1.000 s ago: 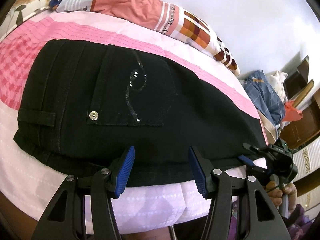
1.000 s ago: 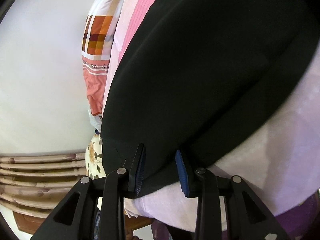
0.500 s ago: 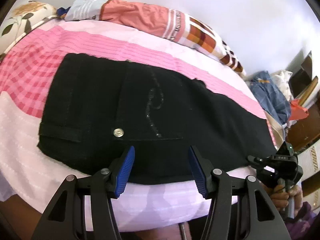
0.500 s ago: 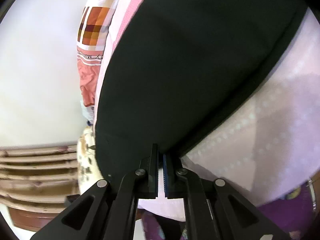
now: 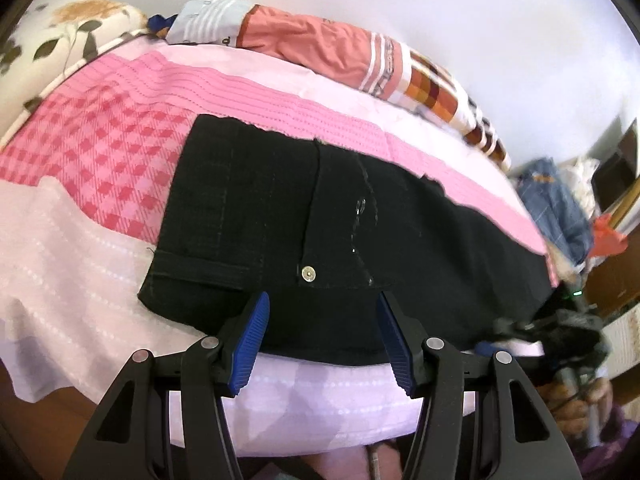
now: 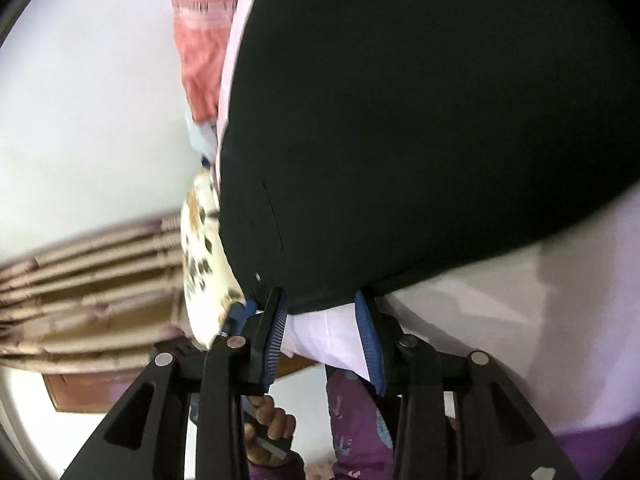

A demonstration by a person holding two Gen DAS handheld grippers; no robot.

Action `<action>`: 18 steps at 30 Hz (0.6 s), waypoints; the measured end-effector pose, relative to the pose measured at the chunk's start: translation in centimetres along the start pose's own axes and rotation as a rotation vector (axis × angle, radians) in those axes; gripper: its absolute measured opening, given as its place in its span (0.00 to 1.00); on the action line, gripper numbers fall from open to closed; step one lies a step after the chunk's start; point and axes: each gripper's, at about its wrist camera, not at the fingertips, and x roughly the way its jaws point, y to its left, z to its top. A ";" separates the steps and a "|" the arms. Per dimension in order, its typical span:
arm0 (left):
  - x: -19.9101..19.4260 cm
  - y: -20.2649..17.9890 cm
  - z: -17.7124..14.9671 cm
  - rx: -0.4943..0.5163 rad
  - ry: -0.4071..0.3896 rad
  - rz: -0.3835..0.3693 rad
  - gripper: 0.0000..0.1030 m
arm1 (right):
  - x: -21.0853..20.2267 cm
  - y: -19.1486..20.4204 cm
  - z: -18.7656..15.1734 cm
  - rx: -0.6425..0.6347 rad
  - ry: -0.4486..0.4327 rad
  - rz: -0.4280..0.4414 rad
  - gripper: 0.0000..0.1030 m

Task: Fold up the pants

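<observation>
Black pants point(image 5: 360, 240) lie folded flat across the pink bed sheet point(image 5: 100, 272), back pocket and metal stud facing up. My left gripper point(image 5: 325, 340) stands open at their near edge, its blue pads apart over the dark hem and pressing on nothing. In the right wrist view the pants point(image 6: 420, 140) fill the upper right. My right gripper point(image 6: 322, 324) is at their corner with its jaws opening; pale sheet shows between the pads and the hem lies just past the tips. The left wrist view shows the right gripper point(image 5: 516, 332) blurred at the pants' right end.
A rolled orange-and-check blanket point(image 5: 328, 48) runs along the wall behind the pants, with a floral pillow point(image 5: 60, 36) at far left. A heap of clothes point(image 5: 560, 208) sits past the bed's right end. A wooden headboard point(image 6: 80, 280) and the person's hand point(image 6: 272, 428) show below left.
The left gripper has drawn back and leftward, so the pants look smaller and farther right. The right gripper shut half a second ago, has parted again, and has swung along the bed edge.
</observation>
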 end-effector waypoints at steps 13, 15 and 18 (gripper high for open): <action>-3.3 6.9 1.7 -0.214 -0.077 0.018 0.57 | 4.0 1.6 0.2 -0.060 0.040 -0.095 0.07; -3.9 8.1 1.7 -0.246 -0.100 0.042 0.57 | 3.9 2.0 0.0 -0.085 0.031 -0.094 0.06; -4.0 9.2 1.6 -0.271 -0.102 0.059 0.57 | 4.2 2.6 -0.3 -0.107 0.054 -0.090 0.06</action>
